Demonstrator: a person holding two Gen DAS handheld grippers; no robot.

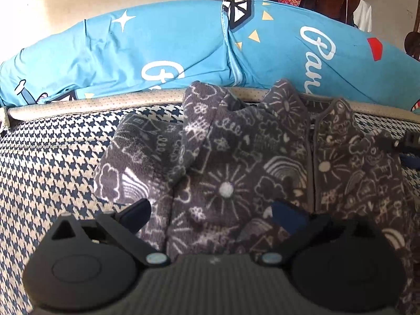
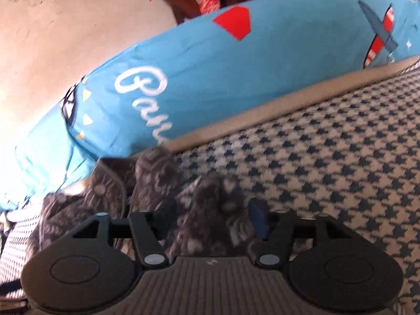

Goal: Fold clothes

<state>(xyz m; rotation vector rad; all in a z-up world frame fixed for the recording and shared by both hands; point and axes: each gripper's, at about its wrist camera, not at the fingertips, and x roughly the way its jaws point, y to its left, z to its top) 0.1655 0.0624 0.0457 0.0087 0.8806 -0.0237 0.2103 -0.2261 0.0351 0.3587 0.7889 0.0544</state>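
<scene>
left tongs (image 1: pixel 211 214) spread wide over fleece jacket (image 1: pixel 236 157) | right tongs (image 2: pixel 212 212) pinching fleece edge | risk: thick pile slips, fold sags

Left tongs (image 1: pixel 210 212) spread wide, low; right tongs (image 2: pixel 212 210) closed on fabric.

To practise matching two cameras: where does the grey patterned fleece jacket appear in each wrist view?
Left wrist view: the fleece jacket fills the centre and right, spread on the checked cover.
Right wrist view: it sits lower left to centre, a fold between the right gripper fingers.
Shared landmark: the blue pillow behind it.
</scene>
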